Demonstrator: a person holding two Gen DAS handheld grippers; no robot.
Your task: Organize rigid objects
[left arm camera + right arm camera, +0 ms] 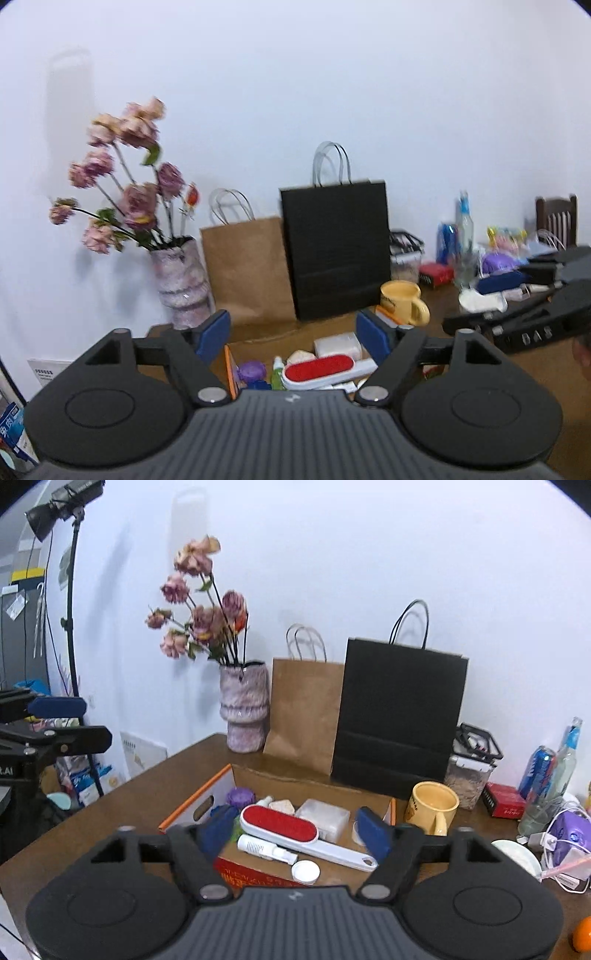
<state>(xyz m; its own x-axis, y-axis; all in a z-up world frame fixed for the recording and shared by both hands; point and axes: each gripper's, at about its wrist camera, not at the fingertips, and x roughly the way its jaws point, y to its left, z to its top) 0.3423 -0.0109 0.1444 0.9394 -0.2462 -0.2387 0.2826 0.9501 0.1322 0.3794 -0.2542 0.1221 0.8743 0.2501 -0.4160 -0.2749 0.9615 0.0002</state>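
Note:
An open cardboard box (295, 781) with orange edges sits on the brown table. In it lie a red-and-white lint brush (284, 825), a white spray bottle (264, 847), a white round cap (304, 872), a purple jar (241, 796) and a clear plastic case (325, 818). My right gripper (295, 830) is open and empty, hovering over the box. My left gripper (293, 338) is open and empty, above the same box (258, 338), with the lint brush (319, 367) below it. A yellow mug (432, 806) stands right of the box; it also shows in the left wrist view (404, 301).
A black paper bag (399, 716), a brown paper bag (301, 712) and a vase of dried roses (245, 709) stand along the wall. Right of the mug are a lidded container (472, 771), a red box (504, 799), a can (537, 770), a bottle (565, 760) and an orange (583, 938).

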